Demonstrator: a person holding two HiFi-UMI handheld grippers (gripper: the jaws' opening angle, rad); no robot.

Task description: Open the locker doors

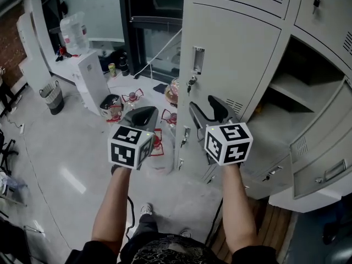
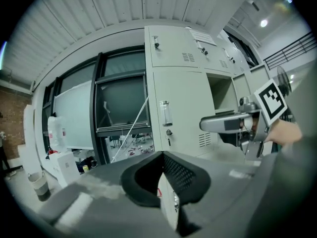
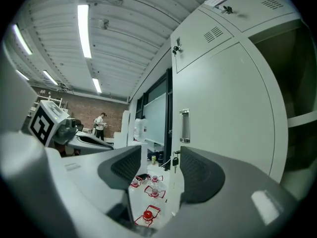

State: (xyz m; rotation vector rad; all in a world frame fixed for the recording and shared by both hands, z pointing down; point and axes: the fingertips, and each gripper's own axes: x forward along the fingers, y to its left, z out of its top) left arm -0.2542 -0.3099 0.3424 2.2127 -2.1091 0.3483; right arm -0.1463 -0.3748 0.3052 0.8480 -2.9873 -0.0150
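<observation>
A grey bank of lockers [image 1: 242,43] fills the right of the head view. The middle door [image 1: 231,54] is closed, with a recessed handle [image 1: 198,59] and a key [image 1: 191,83] hanging in its lock. To its right a compartment [image 1: 300,87] stands open. My right gripper [image 1: 207,104] is open just below that handle, with nothing between its fingers; in the right gripper view the handle [image 3: 184,126] and the key [image 3: 175,161] lie just beyond the right gripper [image 3: 159,160]. My left gripper [image 1: 144,110] is shut and empty, left of the lockers. In the left gripper view the left gripper [image 2: 162,155] faces the door [image 2: 183,103].
Lower locker doors [image 1: 324,172] hang open at the right. Water bottles with red carriers [image 1: 132,98] stand on the floor by the locker's foot, near a white unit [image 1: 91,78] and a waste basket [image 1: 53,98]. A person [image 3: 101,125] stands far off.
</observation>
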